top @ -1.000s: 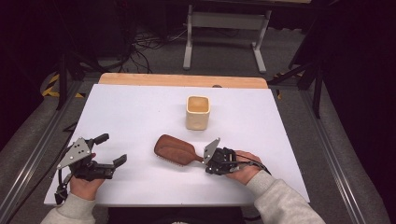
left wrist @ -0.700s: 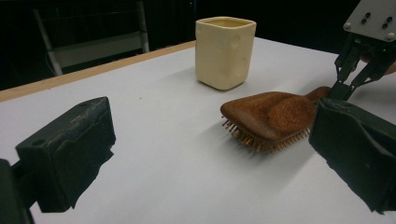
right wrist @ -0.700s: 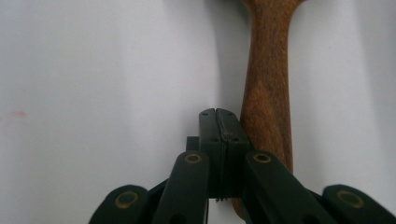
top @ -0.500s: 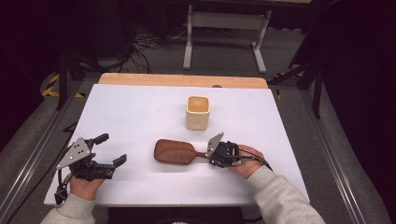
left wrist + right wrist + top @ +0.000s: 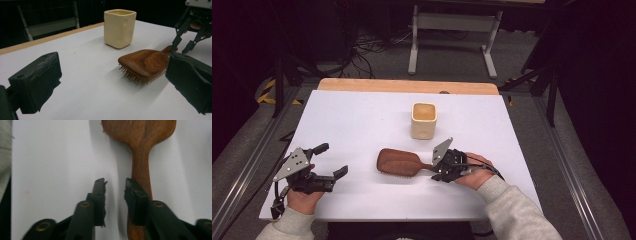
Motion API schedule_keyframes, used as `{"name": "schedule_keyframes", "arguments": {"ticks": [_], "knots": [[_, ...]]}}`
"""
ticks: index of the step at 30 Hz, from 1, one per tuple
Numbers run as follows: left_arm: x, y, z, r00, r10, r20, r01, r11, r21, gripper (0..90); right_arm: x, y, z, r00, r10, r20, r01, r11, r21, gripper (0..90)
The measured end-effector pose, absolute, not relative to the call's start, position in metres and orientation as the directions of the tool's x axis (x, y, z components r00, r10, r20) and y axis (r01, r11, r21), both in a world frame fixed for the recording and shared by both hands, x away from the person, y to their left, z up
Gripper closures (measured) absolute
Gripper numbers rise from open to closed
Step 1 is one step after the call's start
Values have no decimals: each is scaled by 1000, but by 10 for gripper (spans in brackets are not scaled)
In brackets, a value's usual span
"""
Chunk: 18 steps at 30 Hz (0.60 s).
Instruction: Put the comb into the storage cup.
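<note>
A brown wooden hairbrush lies bristles down on the white table, its handle pointing right. My right gripper sits at the handle's end. Its jaws have just been opening. In the right gripper view they stand apart with bare table between them, and the hairbrush handle runs beneath the right-hand jaw. A cream cup stands upright just behind the brush. My left gripper rests open near the front left, pointing toward the brush and cup.
A wooden strip borders the table's far edge. Beyond it are a grey floor, cables and a metal stand. Bare white table lies between my left gripper and the brush.
The brush, held tilted by its handle a second ago, now lies flat. My right gripper's jaws have parted and let go of the handle. The left hand stayed still.
</note>
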<state>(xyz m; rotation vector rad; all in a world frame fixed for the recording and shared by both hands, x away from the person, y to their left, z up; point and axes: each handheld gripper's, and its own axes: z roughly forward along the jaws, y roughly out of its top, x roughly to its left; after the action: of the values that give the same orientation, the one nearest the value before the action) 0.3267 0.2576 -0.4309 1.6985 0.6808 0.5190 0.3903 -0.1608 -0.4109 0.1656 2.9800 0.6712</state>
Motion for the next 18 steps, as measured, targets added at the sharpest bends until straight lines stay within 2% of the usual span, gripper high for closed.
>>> {"name": "schedule_keyframes", "arguments": {"ticks": [2,5,7,10,15,18], "knots": [[327,258,-431,731,682,-16,166,-154,974,11,393,-159,-407,-992,110,-65,69,891,449,457],[327,258,-431,730,684,-16,166,-154,974,11,399,-154,-406,-988,135,-68,88,882,464,148],[327,259,-431,731,683,-13,164,-157,974,11,403,-151,-406,-986,147,-74,97,881,463,48],[327,259,-431,730,683,-16,166,-154,974,11,409,-147,-410,-985,161,-63,114,879,463,0],[327,259,-431,731,682,-16,165,-154,974,11,415,-140,-418,-983,169,-70,124,896,427,2],[327,258,-431,733,680,-15,166,-157,974,11,420,-134,-424,-984,169,-57,131,902,411,34]]}}
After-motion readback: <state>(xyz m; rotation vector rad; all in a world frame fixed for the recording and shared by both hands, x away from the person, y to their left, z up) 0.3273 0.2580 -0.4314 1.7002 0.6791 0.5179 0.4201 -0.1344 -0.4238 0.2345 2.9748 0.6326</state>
